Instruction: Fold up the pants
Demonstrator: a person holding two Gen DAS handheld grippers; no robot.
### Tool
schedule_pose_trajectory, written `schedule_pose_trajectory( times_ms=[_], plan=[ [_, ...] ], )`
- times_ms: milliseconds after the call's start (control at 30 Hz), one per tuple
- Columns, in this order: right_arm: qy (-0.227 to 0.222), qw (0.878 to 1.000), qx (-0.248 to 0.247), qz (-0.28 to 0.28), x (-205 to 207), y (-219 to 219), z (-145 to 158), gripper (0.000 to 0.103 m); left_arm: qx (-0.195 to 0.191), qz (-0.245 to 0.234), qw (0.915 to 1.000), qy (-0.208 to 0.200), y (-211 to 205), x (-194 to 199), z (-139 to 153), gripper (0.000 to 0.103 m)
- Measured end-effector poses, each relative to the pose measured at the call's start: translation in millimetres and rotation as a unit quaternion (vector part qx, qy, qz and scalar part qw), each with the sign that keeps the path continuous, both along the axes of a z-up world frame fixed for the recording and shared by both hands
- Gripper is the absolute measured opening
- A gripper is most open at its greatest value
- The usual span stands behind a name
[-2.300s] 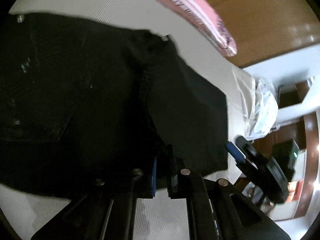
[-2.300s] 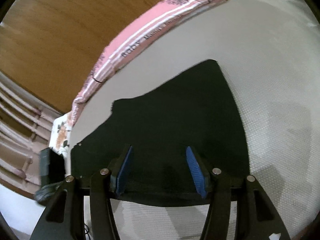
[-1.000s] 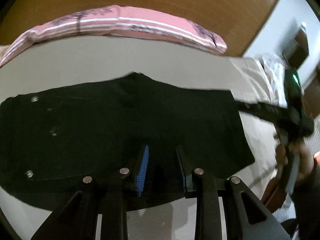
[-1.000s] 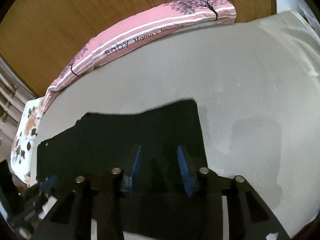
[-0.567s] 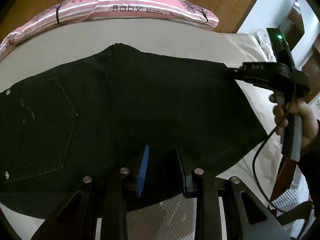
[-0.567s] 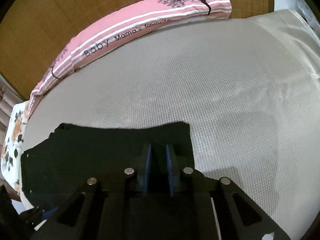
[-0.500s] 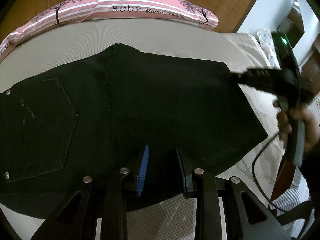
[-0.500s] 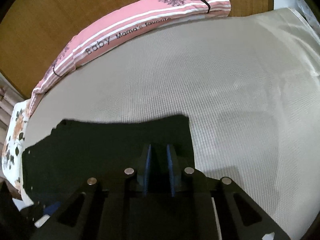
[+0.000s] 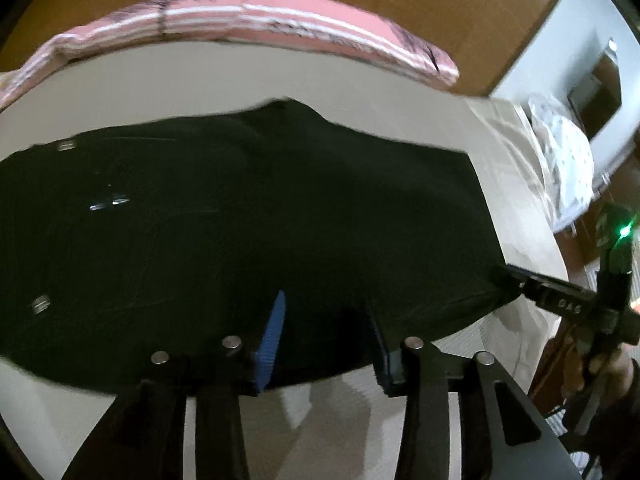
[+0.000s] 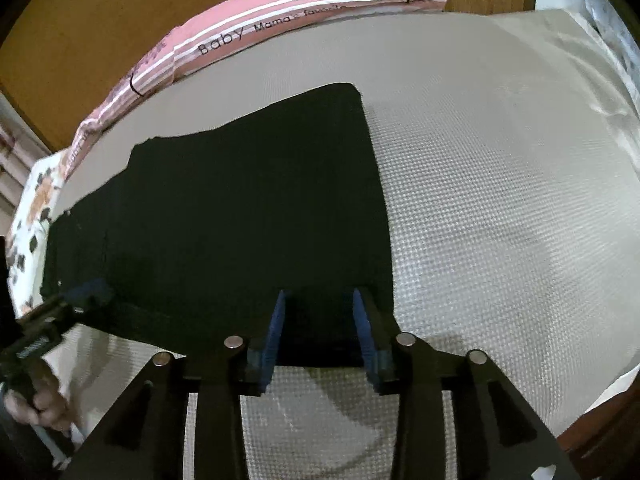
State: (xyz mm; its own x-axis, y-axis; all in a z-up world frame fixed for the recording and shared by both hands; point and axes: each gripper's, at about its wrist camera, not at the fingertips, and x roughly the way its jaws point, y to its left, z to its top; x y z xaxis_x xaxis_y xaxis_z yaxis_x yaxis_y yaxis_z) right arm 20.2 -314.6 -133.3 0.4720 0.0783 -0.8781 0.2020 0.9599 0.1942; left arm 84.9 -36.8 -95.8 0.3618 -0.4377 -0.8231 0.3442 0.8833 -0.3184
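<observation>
I note the black pants (image 9: 248,216) lying flat and folded on the bed (image 10: 500,200), near edge between both sets of jaws, left gripper (image 9: 326,332) and right gripper (image 10: 318,328) having just opened and gripping nothing, apparently releasing the laid fold.

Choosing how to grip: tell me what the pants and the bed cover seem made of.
Pants: black, matte, heavy woven cloth, probably denim; metal rivets and a stitched pocket suggest jeans. Bed cover: pale grey fabric with a raised waffle-like weave, slight sheen; the fibre cannot be told.
</observation>
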Motion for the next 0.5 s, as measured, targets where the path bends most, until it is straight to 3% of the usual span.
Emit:
schedule_pose_trajectory(
  times_ms=[67,200,367,500],
  plan=[
    [0.002,1.000,-0.010,0.006,1.4,8.8,0.4,0.043,-0.005,0.030,0.9995,-0.014,23.4,-6.9,9.6,0.046],
    [0.002,1.000,0.003,0.025,4.5,27.0,0.8,0.043,-0.016,0.109,0.9937,-0.024,82.5,-16.4,20.8,0.048],
    [0.002,0.998,0.007,0.063,12.6,65.8,-1.4,0.043,-0.015,0.198,0.9795,-0.031,148.4,-23.0,31.2,0.048],
    [0.003,0.995,0.038,0.094,22.9,95.3,-2.3,0.043,-0.057,0.255,0.9653,-0.001,184.2,-25.4,24.7,0.048]
  ],
)
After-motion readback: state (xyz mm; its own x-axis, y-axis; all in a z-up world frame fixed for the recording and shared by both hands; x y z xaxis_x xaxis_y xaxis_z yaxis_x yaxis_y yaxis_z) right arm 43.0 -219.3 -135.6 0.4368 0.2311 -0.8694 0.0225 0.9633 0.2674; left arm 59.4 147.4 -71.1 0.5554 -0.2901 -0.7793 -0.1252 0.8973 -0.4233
